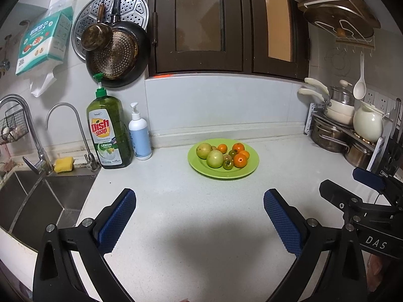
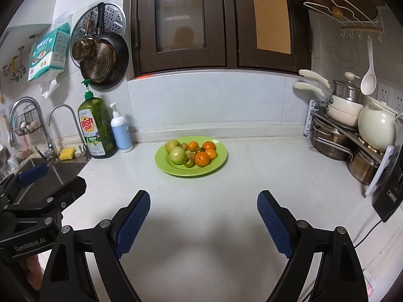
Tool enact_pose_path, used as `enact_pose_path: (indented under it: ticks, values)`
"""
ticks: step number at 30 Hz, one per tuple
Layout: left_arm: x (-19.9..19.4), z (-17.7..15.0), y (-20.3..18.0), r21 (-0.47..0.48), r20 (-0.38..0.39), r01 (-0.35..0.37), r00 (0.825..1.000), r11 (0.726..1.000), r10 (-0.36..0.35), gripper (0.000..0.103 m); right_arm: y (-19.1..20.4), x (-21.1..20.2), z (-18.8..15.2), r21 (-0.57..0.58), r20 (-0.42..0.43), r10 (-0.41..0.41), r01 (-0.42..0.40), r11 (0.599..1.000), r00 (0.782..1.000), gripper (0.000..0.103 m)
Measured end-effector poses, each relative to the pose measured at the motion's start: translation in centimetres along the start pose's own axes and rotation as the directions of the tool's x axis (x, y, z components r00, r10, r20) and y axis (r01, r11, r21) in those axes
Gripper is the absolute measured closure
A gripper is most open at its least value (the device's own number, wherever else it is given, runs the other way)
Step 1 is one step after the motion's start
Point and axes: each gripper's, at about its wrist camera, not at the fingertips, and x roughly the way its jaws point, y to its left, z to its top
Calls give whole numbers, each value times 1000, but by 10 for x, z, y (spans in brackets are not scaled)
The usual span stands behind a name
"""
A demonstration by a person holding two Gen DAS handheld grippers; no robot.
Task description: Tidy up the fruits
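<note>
A green plate sits on the white counter near the back wall. On it lie two large green apples, several oranges and a few small green tomatoes. My left gripper stands open over bare counter, well short of the plate. My right gripper is open too, nothing between its blue pads, and it also shows at the right edge of the left wrist view.
A sink with two taps lies at the left, with a yellow sponge, a dish soap bottle and a white pump bottle beside it. Pots and a cream jug fill a rack at the right. Pans hang on the wall.
</note>
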Motion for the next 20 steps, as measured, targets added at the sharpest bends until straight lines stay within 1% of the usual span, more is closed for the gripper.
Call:
enact_pose_path:
  ticks: [20]
  values:
    - [9, 0, -2, -8, -12, -6, 1000, 1000, 6, 0, 1, 11, 0, 1, -20, -3, 3, 1000, 1000, 15]
